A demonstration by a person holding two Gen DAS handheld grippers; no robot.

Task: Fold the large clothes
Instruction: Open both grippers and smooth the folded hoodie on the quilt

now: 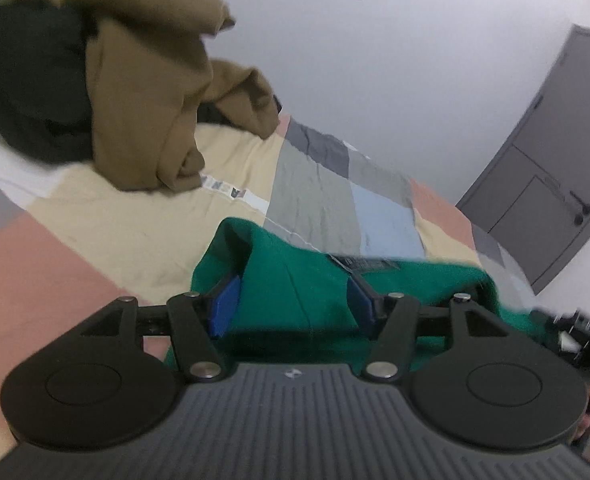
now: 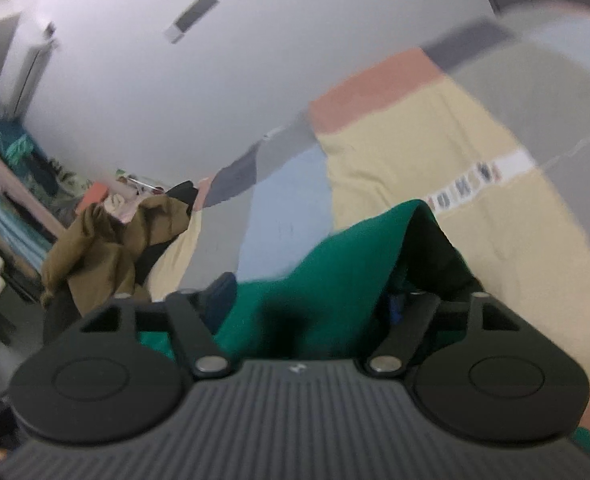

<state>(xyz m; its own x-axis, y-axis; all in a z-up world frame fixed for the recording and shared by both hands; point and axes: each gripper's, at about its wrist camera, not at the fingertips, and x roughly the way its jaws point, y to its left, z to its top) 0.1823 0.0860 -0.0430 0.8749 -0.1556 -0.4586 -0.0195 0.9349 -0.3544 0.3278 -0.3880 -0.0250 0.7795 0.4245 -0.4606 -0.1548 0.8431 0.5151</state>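
Green garment hangs bunched between my wide-apart left gripper and my right gripper, whose grip blur hides, above the patchwork bed; mid-fold, I judge; next it needs laying flat near the bed's middle.

Both wrist cams close, sharing bedspread.

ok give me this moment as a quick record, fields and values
surface: patchwork bedspread
item in work: green garment, lying on the bedspread
left gripper: jaws apart, green cloth between the blue pads
right gripper: jaws apart, green cloth bunched between, grip unclear
other clothes: brown garment on a dark one, further back
background: grey door
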